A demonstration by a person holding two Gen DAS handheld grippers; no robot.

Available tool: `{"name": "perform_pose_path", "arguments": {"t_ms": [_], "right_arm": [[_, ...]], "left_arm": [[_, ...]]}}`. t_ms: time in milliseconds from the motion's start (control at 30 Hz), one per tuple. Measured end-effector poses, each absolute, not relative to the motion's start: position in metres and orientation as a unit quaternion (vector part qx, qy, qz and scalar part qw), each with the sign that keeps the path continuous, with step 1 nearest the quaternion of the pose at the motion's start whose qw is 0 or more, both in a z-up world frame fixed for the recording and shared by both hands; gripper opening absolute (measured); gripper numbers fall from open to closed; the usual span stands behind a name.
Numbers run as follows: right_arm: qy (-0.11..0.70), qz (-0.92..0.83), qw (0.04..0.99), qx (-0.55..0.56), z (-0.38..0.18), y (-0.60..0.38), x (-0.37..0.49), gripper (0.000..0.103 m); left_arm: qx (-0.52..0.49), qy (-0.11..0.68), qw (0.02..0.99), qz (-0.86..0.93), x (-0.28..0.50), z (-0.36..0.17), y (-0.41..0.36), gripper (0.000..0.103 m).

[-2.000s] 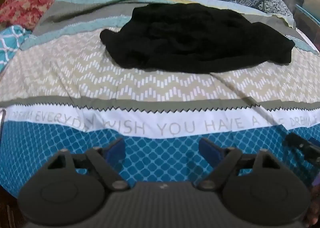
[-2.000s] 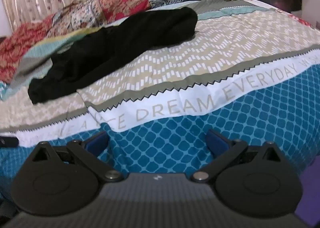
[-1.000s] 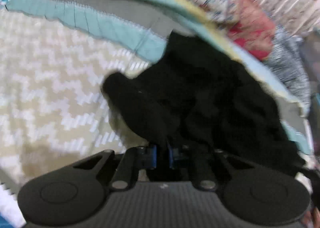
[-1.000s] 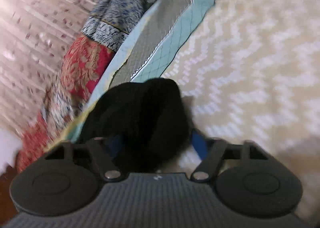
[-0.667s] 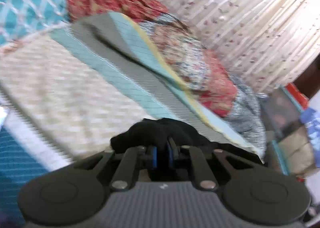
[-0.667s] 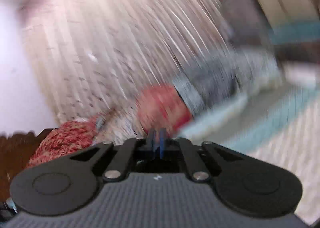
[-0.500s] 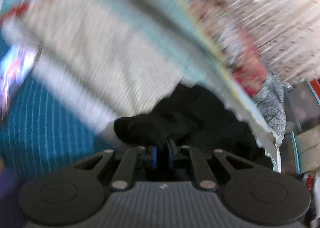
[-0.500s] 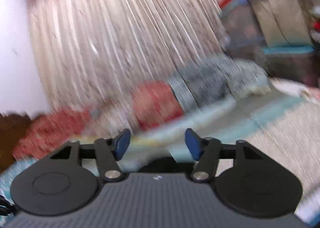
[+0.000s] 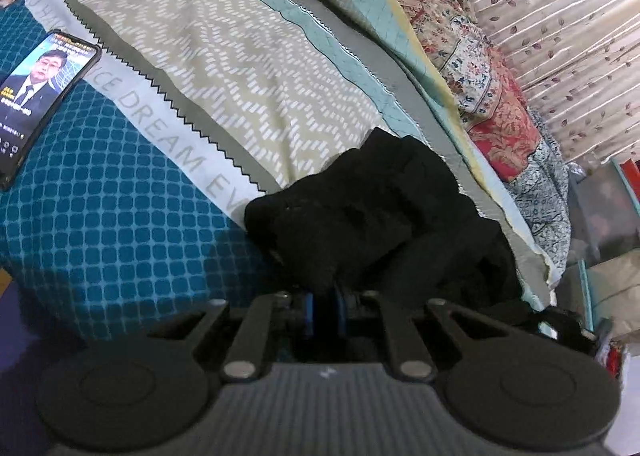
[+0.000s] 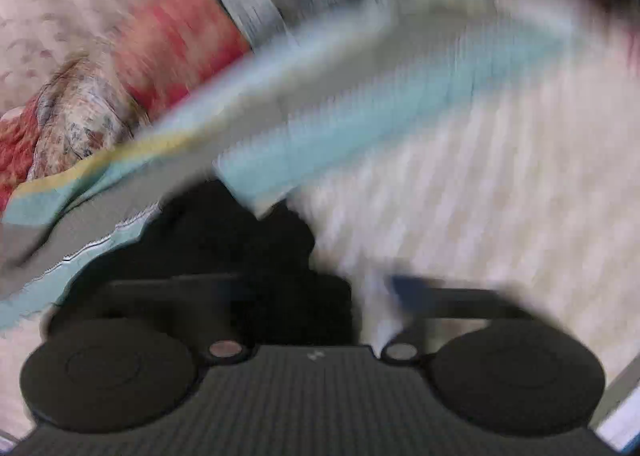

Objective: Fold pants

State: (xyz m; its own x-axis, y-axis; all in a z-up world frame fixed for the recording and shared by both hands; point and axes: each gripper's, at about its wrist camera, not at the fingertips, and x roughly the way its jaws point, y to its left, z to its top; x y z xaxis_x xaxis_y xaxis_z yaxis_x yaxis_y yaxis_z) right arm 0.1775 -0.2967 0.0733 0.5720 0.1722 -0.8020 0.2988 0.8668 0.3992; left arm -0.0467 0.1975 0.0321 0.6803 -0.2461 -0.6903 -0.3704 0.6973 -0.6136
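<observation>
Left tool [image 9: 323,312] clamped tight; right tool [image 10: 320,296] closing (blurred).

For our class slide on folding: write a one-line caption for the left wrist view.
Left gripper shut on crumpled black pants above patterned bedspread, smartphone lying nearby.

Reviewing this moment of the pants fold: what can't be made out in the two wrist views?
- Right wrist view: motion blur smears everything; the right gripper is closing, but contact with the black pants is unreadable.
- Left wrist view: the left gripper is shut on the pants, bunched, so waistband and legs cannot be told apart.
- Left wrist view: the phone is cut by the frame edge.
</observation>
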Motion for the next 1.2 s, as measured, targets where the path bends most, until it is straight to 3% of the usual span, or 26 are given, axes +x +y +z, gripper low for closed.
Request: {"name": "perform_pose_path", "arguments": {"t_ms": [100, 300, 400, 500, 667, 800, 933, 1033, 1100, 1133, 1167, 1200], "right_arm": [[0.411, -0.009, 0.862, 0.296, 0.118, -0.305, 0.181, 0.02], [0.177, 0.088, 0.955, 0.221, 0.273, -0.312, 0.085, 0.021], [0.133, 0.049, 0.974, 0.177, 0.273, -0.342, 0.01, 0.029], [0.173, -0.049, 0.972, 0.154, 0.221, -0.38, -0.064, 0.045], [0.3, -0.195, 0.905, 0.231, 0.131, -0.44, -0.151, 0.046], [0.287, -0.182, 0.904, 0.258, 0.145, -0.442, -0.154, 0.047], [0.309, -0.052, 0.928, 0.201, 0.151, -0.376, -0.085, 0.067], [0.375, 0.048, 0.923, 0.064, 0.128, -0.303, -0.028, 0.088], [0.414, 0.047, 0.908, -0.047, 0.101, -0.272, 0.002, 0.075], [0.437, 0.04, 0.895, -0.08, 0.088, -0.271, 0.009, 0.015], [0.465, 0.035, 0.88, -0.092, 0.077, -0.273, 0.024, 0.004], [0.473, 0.028, 0.878, -0.075, 0.077, -0.28, 0.046, 0.005]], "left_arm": [[-0.379, 0.393, 0.837, 0.032, -0.044, 0.038, 0.191, 0.009], [-0.371, 0.4, 0.838, 0.011, -0.029, 0.036, 0.175, 0.009], [-0.366, 0.418, 0.831, 0.0, -0.023, 0.026, 0.171, 0.009], [-0.364, 0.441, 0.82, 0.0, -0.019, 0.012, 0.172, 0.009], [-0.362, 0.472, 0.804, 0.008, -0.017, -0.005, 0.176, 0.01], [-0.354, 0.476, 0.805, 0.013, -0.016, -0.002, 0.173, 0.01], [-0.354, 0.472, 0.807, 0.018, -0.018, 0.0, 0.169, 0.01], [-0.356, 0.477, 0.803, 0.019, -0.019, -0.002, 0.17, 0.01], [-0.357, 0.477, 0.803, 0.016, -0.019, -0.003, 0.171, 0.01], [-0.357, 0.478, 0.803, 0.015, -0.018, -0.003, 0.172, 0.01], [-0.355, 0.48, 0.802, 0.015, -0.017, -0.004, 0.171, 0.01], [-0.352, 0.481, 0.803, 0.015, -0.016, -0.005, 0.17, 0.01]]}}
